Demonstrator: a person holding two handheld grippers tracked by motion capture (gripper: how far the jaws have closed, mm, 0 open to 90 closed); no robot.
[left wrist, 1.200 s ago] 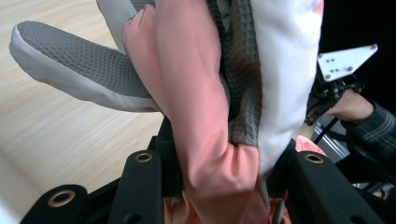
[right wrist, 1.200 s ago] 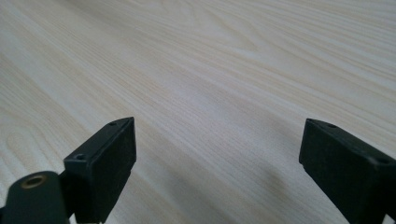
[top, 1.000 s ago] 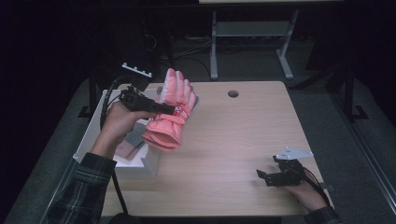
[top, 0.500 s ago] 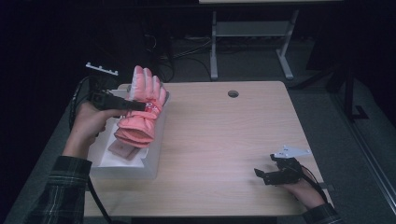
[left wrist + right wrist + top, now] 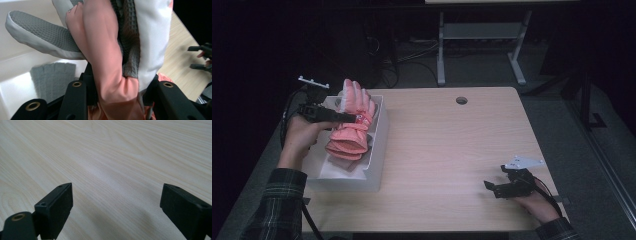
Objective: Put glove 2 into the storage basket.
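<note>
Pinching glove (image 5: 352, 125) in left gripper (image 5: 343, 117) above bin (image 5: 379, 150); right gripper (image 5: 492, 187) spread, resting on table (image 5: 452, 150); bin contents hidden.

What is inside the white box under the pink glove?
Beneath the pink glove, held by the left gripper, the white box holds something grey and ribbed, perhaps another glove. The glove covers the rest of the inside.

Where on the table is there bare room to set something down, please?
The table is bare from the white bin across to the right gripper, and up to the round hole. It is crowded at the left, where the left gripper holds the pink glove over the bin.
</note>
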